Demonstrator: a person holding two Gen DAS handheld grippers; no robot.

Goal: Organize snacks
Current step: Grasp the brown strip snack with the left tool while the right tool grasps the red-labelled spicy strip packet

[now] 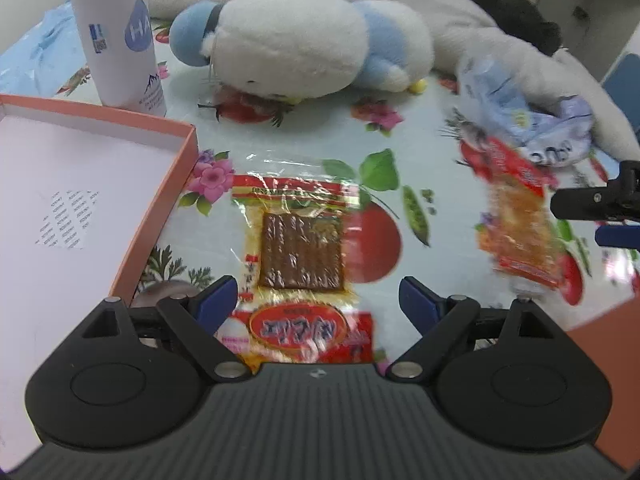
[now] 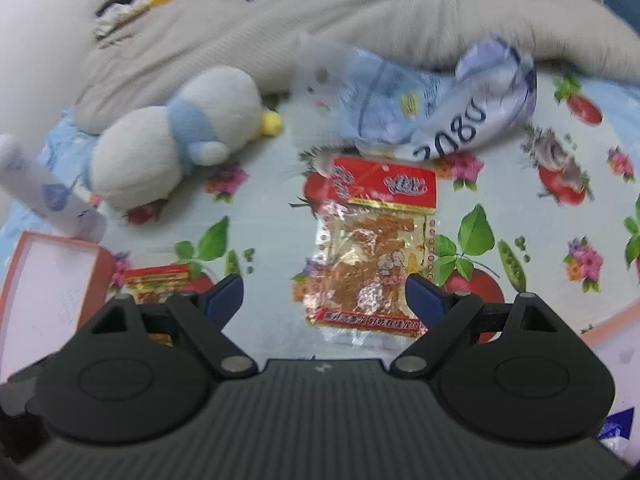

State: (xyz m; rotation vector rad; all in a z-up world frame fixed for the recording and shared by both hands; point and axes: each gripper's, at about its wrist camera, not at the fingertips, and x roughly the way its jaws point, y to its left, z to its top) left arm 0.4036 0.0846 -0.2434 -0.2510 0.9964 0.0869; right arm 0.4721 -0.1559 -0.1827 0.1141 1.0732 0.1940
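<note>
- Straddling a flat snack packet (image 1: 298, 248) on the table, the left gripper (image 1: 318, 300) is spread wide, holding nothing; the right gripper (image 2: 324, 298) gapes likewise over a second packet (image 2: 374, 256).
- Both packets look light, thin and crinkly-slick; pinching a sealed edge seems safest.
- The orange box (image 1: 176, 184) lies left, on a glossy floral tablecloth (image 1: 400, 148).
- Farther off: a plush toy (image 1: 296, 40), a white bottle (image 1: 116, 32), a blue bag (image 2: 420, 108).
</note>
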